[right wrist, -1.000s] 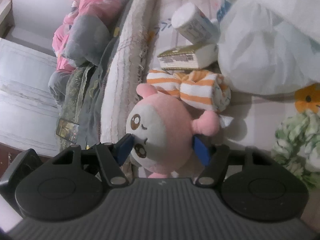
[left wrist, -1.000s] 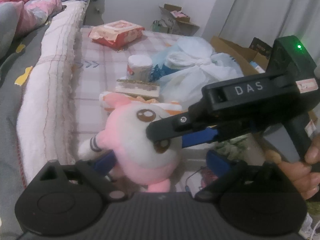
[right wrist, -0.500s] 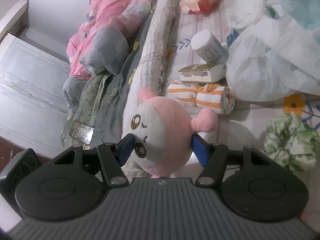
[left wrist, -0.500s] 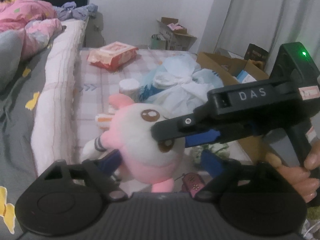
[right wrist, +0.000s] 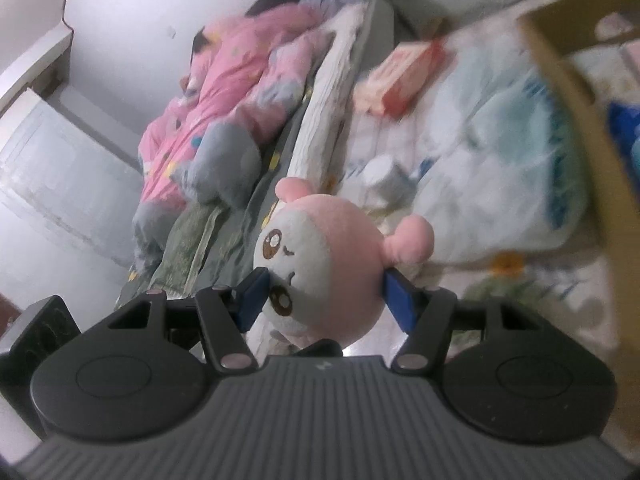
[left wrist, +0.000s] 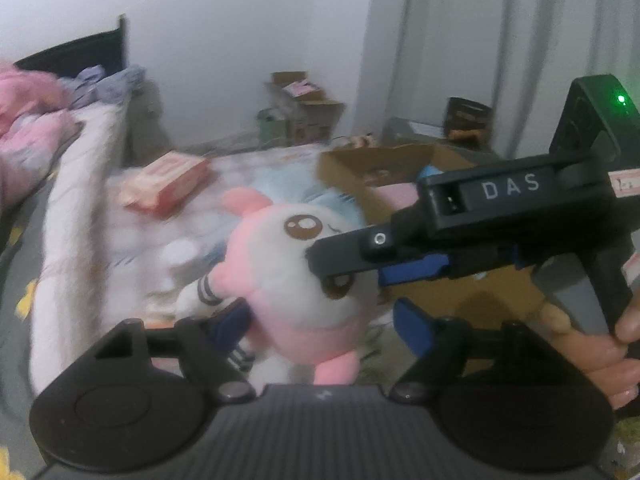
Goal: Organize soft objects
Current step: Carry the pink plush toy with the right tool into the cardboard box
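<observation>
Since a second ago the plush toy [right wrist: 320, 264] has come up off the bedding with both grippers; the striped roll and packets that lay right behind it now sit lower and blurred, and a cardboard box [left wrist: 376, 168] has swung into view behind.

Left to right, left wrist view: pink quilt and white bolster at far left, orange packet [left wrist: 168, 184] on the checked sheet, then the toy in mid-air at centre, box behind it, right gripper's black body crossing in from the right, a hand [left wrist: 608, 364] on its handle.

Left gripper [left wrist: 320, 320]: jaws closing, toy's lower body and striped limb between them. Left finger appears to touch the striped limb; right finger stands apart from the toy. Motion blur, so contact unsure.

Right gripper [right wrist: 326, 294]: clamped across the toy's round head, blue pads pressing face side and back side, mid-width. This one carries the load.

Key relation: toy hangs directly ahead of both grippers, head uppermost, long axis roughly upright, feet toward the left gripper. Box lies beyond and to the right, nearer the right hand. Judgement: the carry goes that way, right hand leading.
</observation>
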Available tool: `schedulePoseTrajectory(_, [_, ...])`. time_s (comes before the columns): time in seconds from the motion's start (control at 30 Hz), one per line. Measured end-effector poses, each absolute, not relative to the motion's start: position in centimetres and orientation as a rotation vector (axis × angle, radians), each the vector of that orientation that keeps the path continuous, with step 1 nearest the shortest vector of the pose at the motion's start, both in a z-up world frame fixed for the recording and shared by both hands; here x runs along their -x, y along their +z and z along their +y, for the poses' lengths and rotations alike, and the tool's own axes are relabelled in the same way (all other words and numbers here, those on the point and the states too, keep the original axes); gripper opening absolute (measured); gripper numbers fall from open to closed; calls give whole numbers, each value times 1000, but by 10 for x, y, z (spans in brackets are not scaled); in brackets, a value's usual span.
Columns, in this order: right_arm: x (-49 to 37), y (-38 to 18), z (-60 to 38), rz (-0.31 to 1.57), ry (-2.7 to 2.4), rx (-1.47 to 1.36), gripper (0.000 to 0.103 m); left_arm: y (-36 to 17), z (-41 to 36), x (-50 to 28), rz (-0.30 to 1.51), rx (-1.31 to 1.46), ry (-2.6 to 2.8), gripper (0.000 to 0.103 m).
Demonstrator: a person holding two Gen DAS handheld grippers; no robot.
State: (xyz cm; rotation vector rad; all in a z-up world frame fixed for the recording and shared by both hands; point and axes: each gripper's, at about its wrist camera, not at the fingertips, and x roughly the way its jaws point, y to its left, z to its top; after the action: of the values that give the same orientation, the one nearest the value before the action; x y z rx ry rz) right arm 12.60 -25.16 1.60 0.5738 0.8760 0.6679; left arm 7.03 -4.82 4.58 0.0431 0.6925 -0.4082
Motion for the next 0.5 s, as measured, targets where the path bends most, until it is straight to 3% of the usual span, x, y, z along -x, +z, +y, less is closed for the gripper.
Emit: schedulePoseTrajectory(0.5, [-154, 51, -435, 799, 392, -462, 60, 49, -221, -159, 704, -71, -745, 79])
